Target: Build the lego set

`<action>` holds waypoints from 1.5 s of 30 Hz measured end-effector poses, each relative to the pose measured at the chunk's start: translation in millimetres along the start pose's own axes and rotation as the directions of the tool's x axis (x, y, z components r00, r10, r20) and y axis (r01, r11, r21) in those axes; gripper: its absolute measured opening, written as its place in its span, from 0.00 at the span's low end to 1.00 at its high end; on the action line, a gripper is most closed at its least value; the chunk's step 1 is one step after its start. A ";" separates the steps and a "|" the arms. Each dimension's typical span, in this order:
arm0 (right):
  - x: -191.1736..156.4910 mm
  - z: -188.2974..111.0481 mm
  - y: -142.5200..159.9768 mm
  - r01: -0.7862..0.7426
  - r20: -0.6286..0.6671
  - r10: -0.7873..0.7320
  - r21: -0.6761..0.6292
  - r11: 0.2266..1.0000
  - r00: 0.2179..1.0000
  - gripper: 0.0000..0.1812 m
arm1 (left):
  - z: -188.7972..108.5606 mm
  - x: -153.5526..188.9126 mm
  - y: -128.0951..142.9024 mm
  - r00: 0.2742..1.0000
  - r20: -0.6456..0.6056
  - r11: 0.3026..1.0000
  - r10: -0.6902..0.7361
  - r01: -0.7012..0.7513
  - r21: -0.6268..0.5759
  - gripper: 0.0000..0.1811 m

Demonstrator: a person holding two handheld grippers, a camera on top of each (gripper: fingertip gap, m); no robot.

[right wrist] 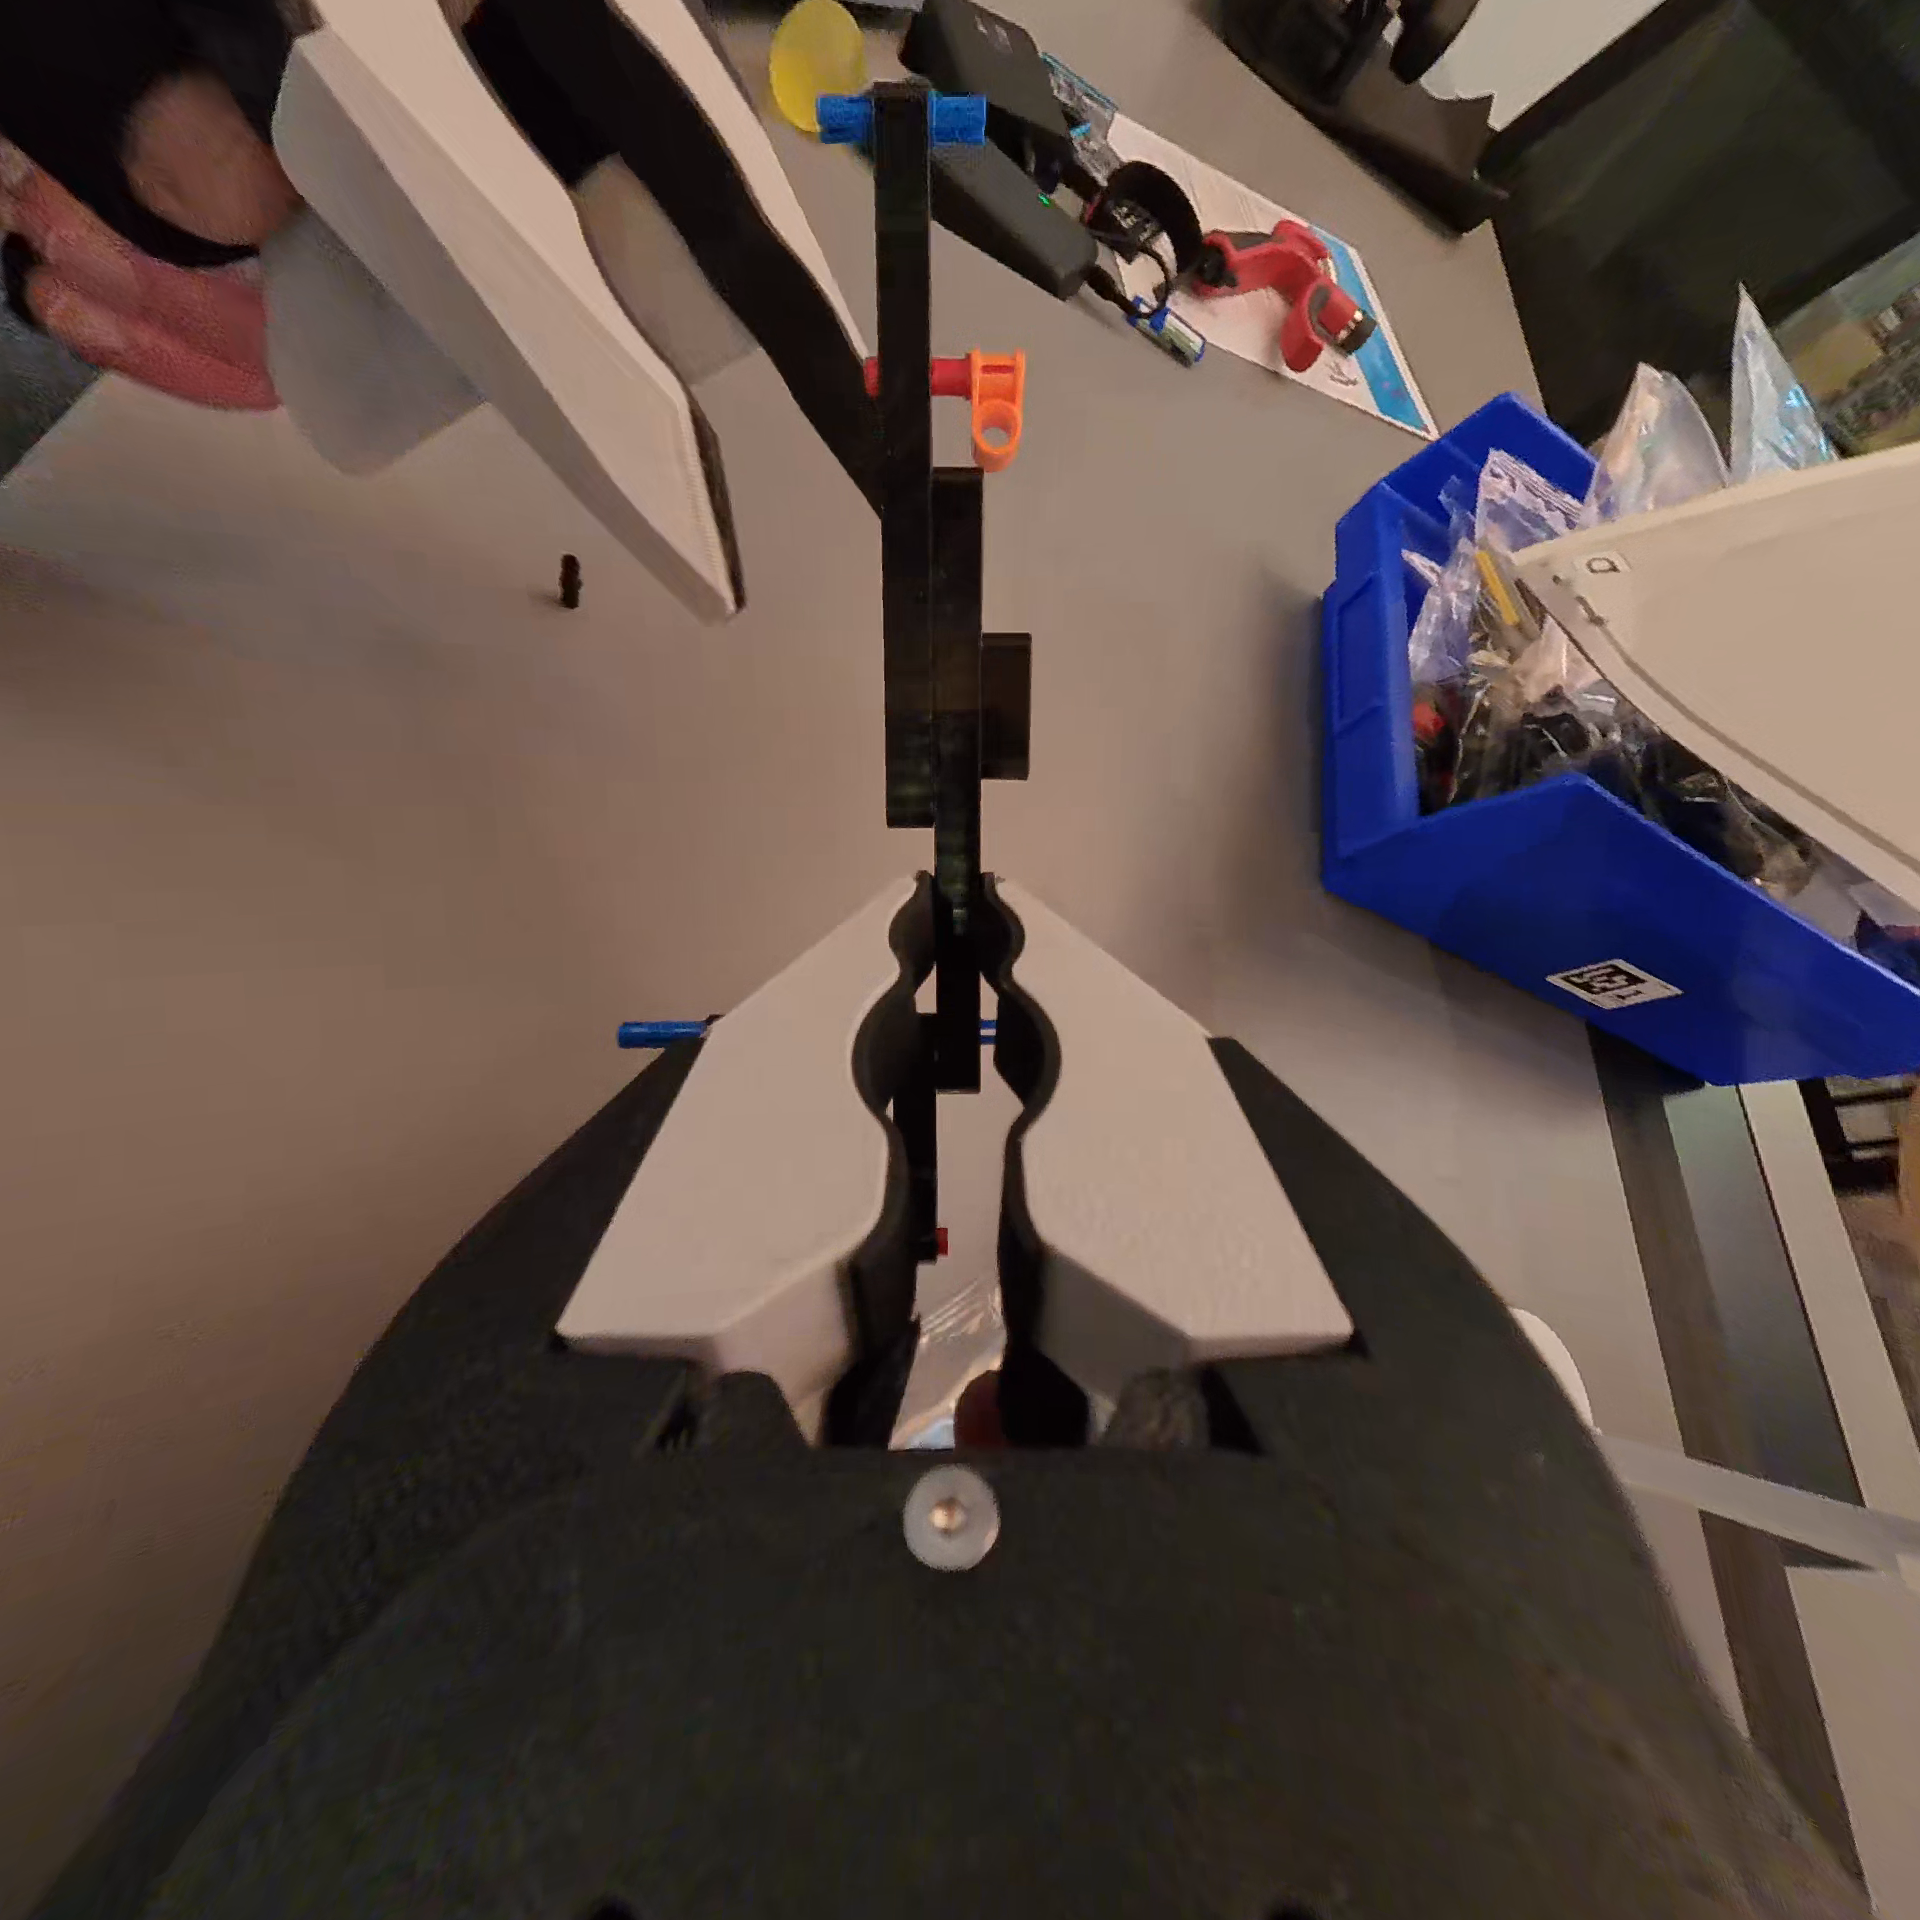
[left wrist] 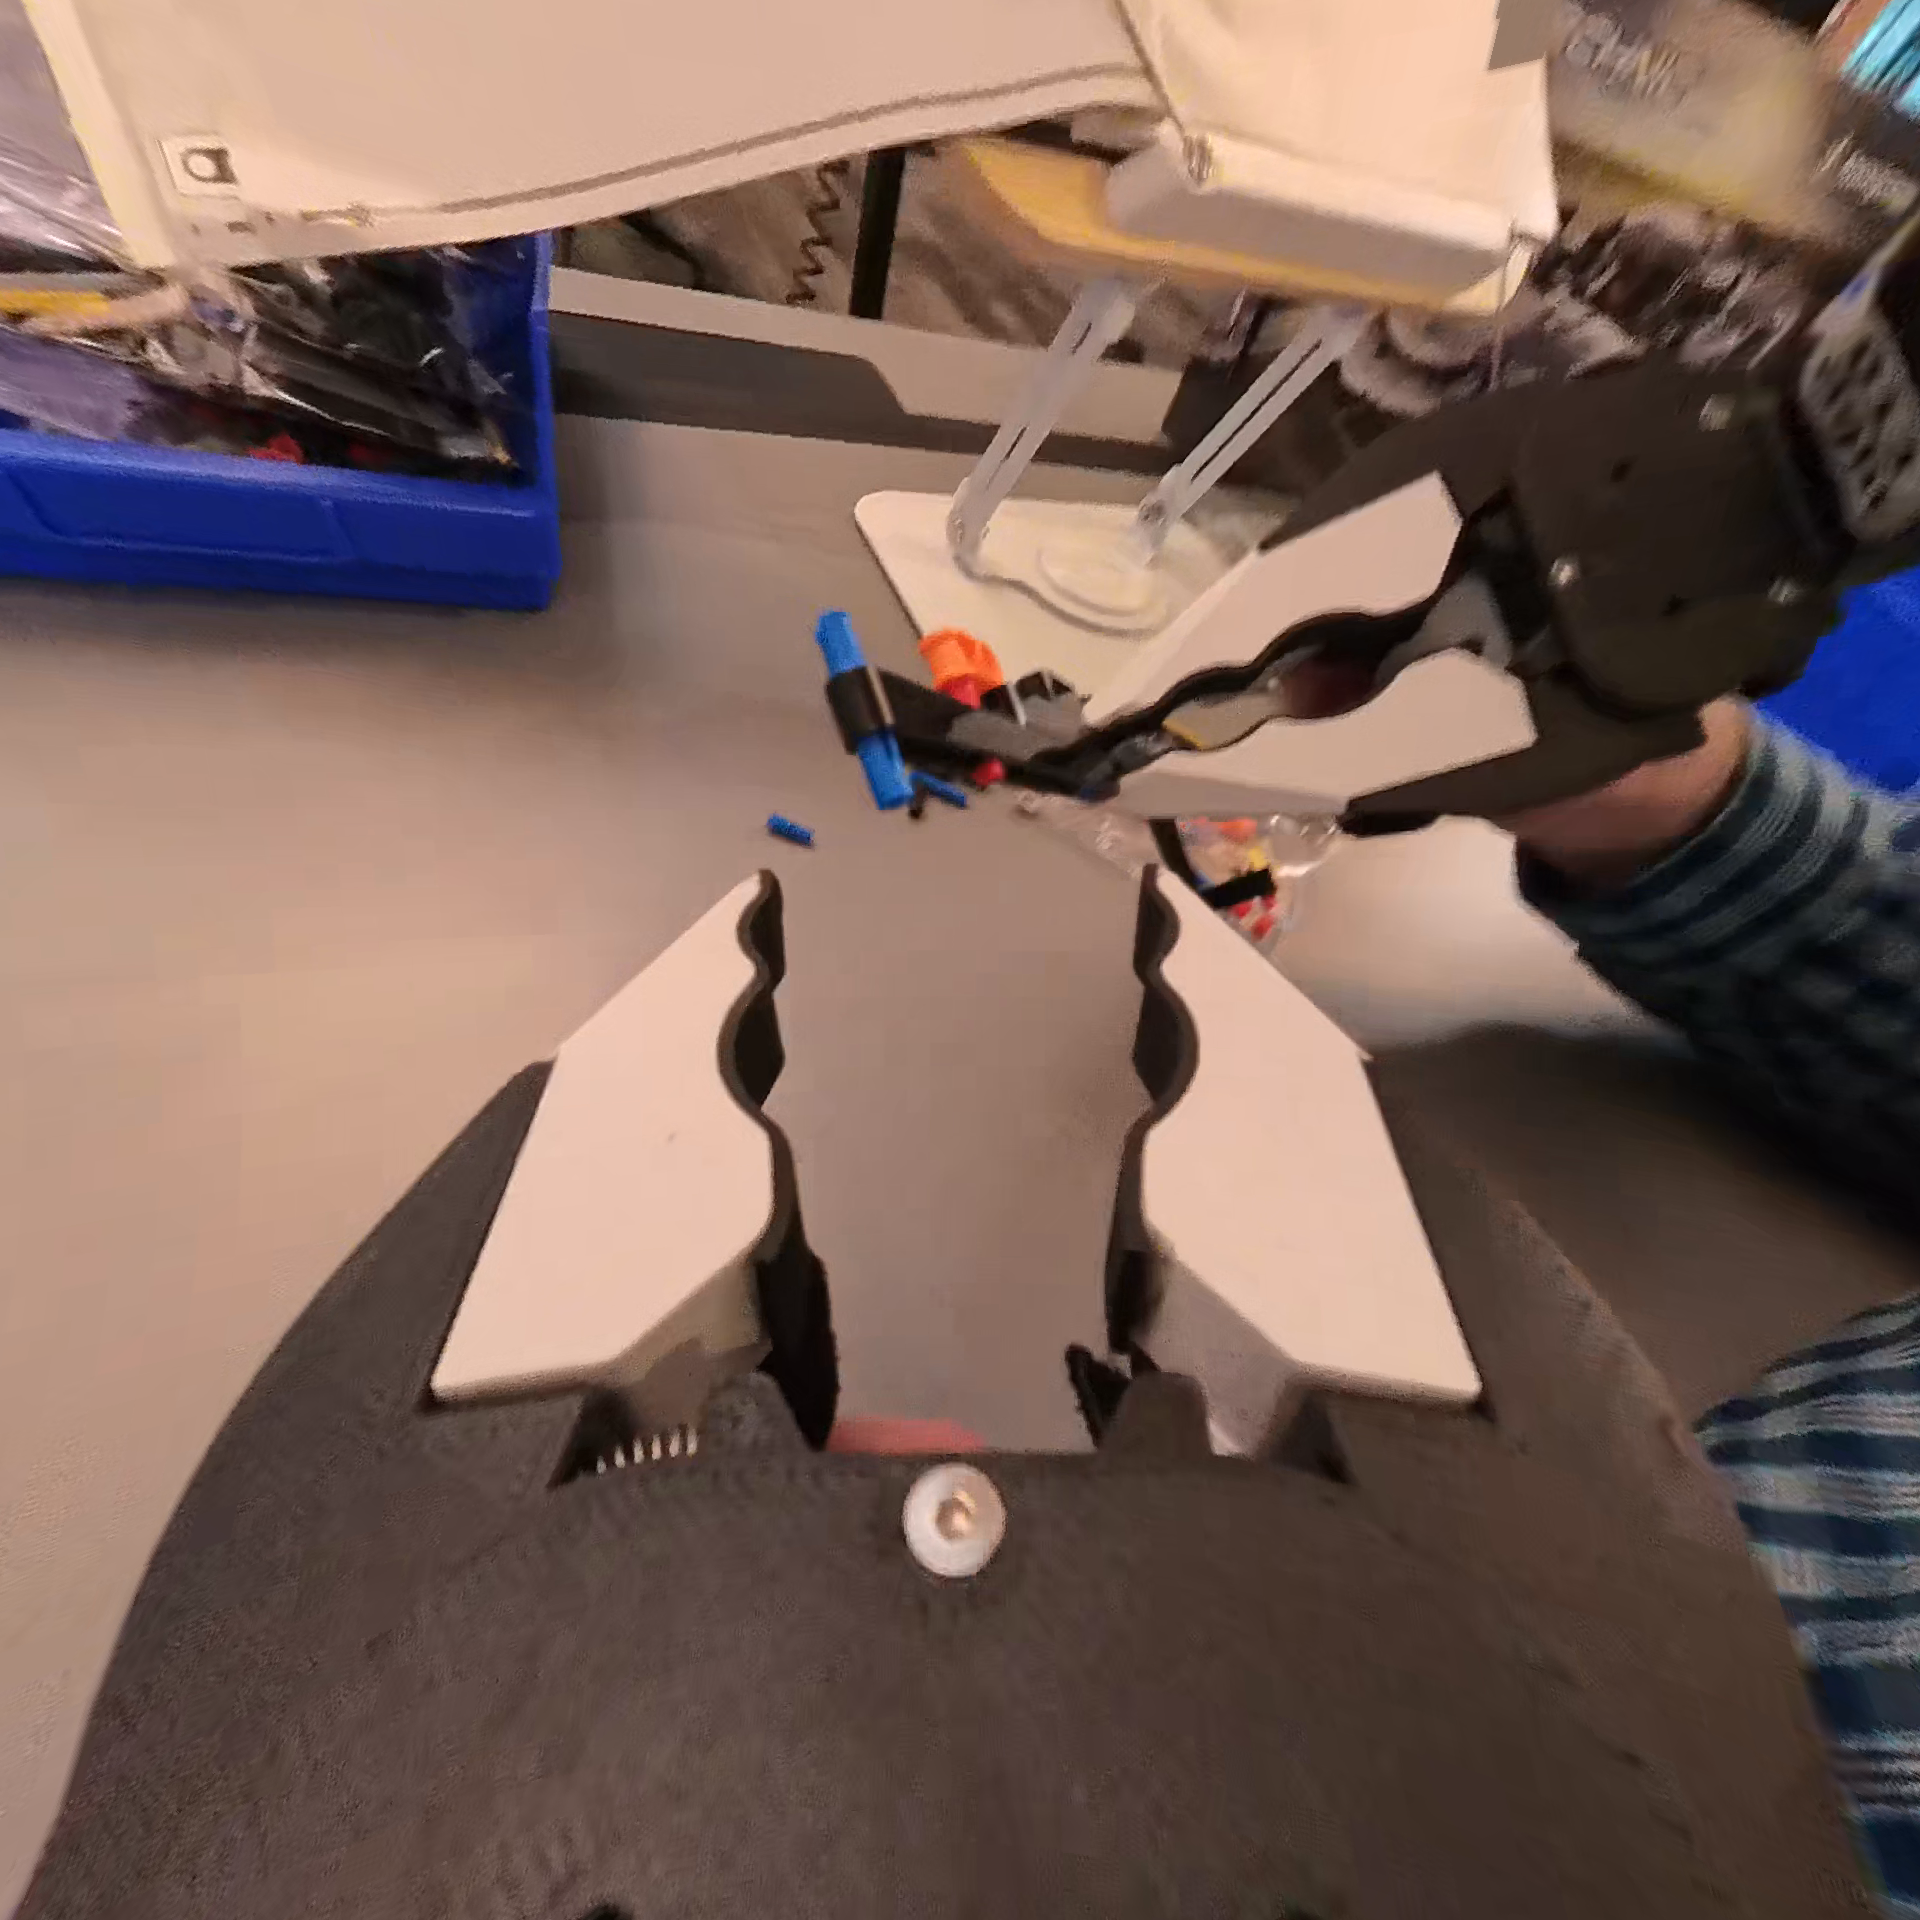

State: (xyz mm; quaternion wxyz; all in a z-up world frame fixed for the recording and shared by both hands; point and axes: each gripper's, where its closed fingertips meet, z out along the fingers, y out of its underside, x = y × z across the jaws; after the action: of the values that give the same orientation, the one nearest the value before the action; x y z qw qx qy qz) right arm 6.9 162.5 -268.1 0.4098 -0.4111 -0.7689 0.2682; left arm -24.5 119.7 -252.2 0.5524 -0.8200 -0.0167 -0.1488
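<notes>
Off-task clutter: red handheld tool (right wrist: 1283, 286) on a printed sheet (right wrist: 1340, 343), black power adapter (right wrist: 1023, 223) beside it, yellow disc (right wrist: 816, 62), white stand base (left wrist: 997, 566).

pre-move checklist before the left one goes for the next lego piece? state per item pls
1. Right hand-held gripper shut on the black lego assembly: ok.
2. Left hand-held gripper open and holding nothing: ok.
3. Orange connector and blue pin seated on the assembly: ok; how firmly, cannot tell.
4. Loose blue pin on the table, nothing between it and the left fingers: ok.
5. Which piece comes next: cannot tell.
6. Blue bin of bagged parts off to the side, clear of both grippers: ok.
</notes>
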 end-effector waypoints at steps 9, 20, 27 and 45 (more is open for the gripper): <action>-5.0 7.6 -9.1 -0.055 -0.004 0.055 0.013 0.998 0.998 0.02 | 11.8 0.9 -24.4 0.964 -0.141 0.958 -0.227 0.247 0.143 0.19; -5.7 9.7 -11.5 -0.139 0.000 0.139 -0.008 0.990 0.990 0.02 | 10.2 2.3 -27.5 0.917 -0.239 0.920 -0.321 0.362 0.154 0.05; -5.2 8.6 -15.7 -0.129 -0.007 0.129 0.002 0.992 0.992 0.06 | 8.7 10.9 -27.8 0.886 -0.316 0.910 -0.340 0.395 0.126 0.03; 0.4 -4.6 -36.4 -0.088 -0.037 0.093 0.111 0.990 0.995 0.14 | -10.5 10.9 -45.2 0.826 -0.466 0.861 -0.317 0.457 0.224 0.03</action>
State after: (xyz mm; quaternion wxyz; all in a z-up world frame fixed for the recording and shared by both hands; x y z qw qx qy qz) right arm -4.3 144.3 -238.4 0.4353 -0.4282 -0.7247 0.3194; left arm -25.1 126.2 -205.0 0.6285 -0.6455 -0.0920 -0.4241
